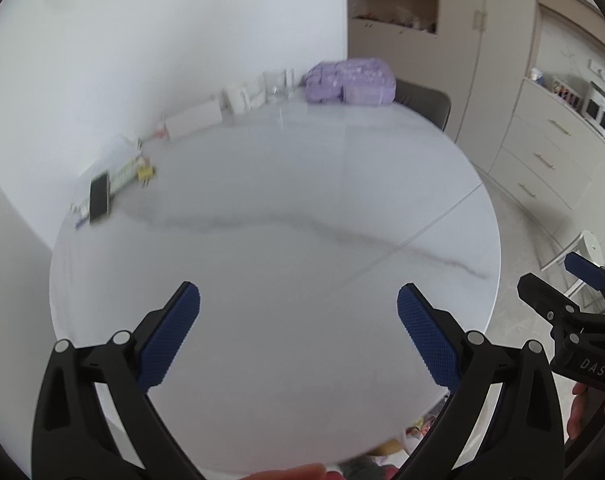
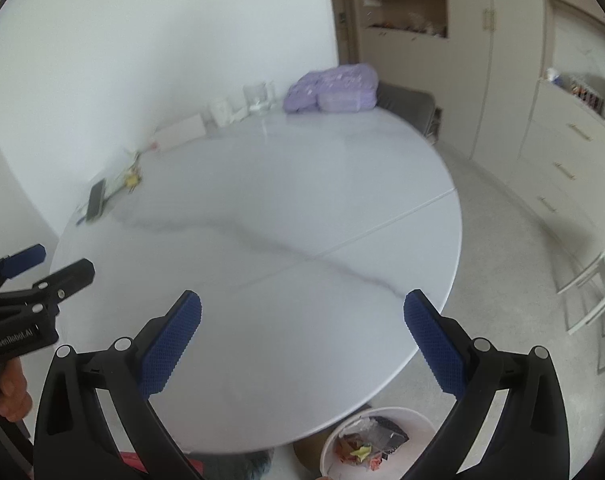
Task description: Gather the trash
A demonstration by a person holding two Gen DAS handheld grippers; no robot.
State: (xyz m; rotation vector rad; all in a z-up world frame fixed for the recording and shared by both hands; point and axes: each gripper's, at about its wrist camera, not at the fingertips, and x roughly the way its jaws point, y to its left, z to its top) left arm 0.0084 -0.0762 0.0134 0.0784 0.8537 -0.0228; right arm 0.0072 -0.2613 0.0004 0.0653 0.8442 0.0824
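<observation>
Above a round white marble-veined table [image 1: 286, 208]:

- Left gripper [image 1: 298, 300]: hovering over the near part of the tabletop, jaws standing wide apart, blue ribbed pads [image 1: 170, 336] facing one another, holding nothing. Appearing again at the left edge of the right wrist view, gripped from below by a hand [image 2: 10, 392].
- Right gripper [image 2: 302, 306]: likewise hanging over the near edge of the table, jaws spread wide, carrying nothing between its blue pads. Showing in the left wrist view at the far right edge.
- White bin [image 2: 378, 440]: standing on the floor just beyond the near rim of the table, partly under the right gripper's right finger; containing the collected trash [image 2: 366, 446], crumpled wrappers and scraps in yellow, red, brown and dark foil.
- Near tabletop: lying bare under both grippers, crossed by a grey vein and a straight seam.
- Along the far edge, against the white wall: lilac soft packs [image 1: 350, 80] stacked at the back right; clear glasses [image 1: 276, 86] beside them; white boxes [image 1: 194, 118] further left, blurred; a dark phone [image 1: 99, 198] propped near the left rim; a small yellow item [image 1: 145, 172] just beside it, too blurred for naming.
- Surroundings: beige cabinets with drawers [image 1: 542, 152] standing at the right; a dark chair back [image 1: 426, 102] showing behind the table; a white stool [image 2: 594, 292] standing on the pale floor.
</observation>
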